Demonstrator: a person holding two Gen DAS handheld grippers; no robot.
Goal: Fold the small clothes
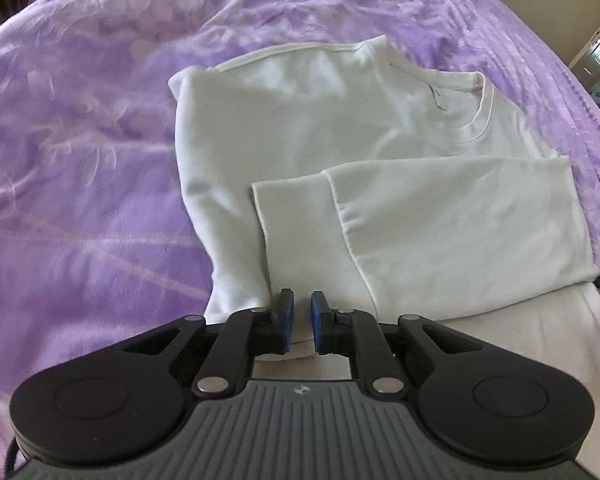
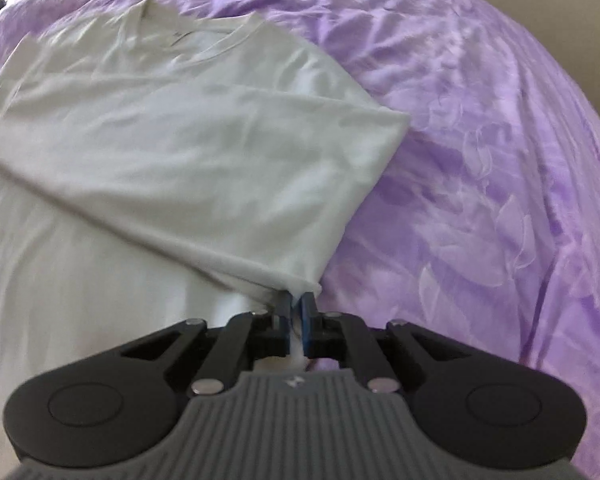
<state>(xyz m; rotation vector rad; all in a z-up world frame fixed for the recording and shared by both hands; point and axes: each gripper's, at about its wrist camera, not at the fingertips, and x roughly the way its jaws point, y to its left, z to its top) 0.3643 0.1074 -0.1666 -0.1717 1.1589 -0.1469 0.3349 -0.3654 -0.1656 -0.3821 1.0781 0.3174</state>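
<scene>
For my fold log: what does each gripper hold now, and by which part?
The right gripper pinches the white T-shirt at a hem corner. The left gripper is open over it, holding nothing.

A: What's the surface?

B: Bed, covered by a purple bedspread with a pale leaf pattern, quite wrinkled, creases running across it in the right wrist view.

A: What's directly on it?

B: One white T-shirt, partly folded. Collar at the far end, one side laid over the body, a sleeve lying across the top layer.

A: Flat?

B: Mostly. From the right wrist view the shirt has soft wrinkles, and its near corner is lifted off the bedspread.
</scene>
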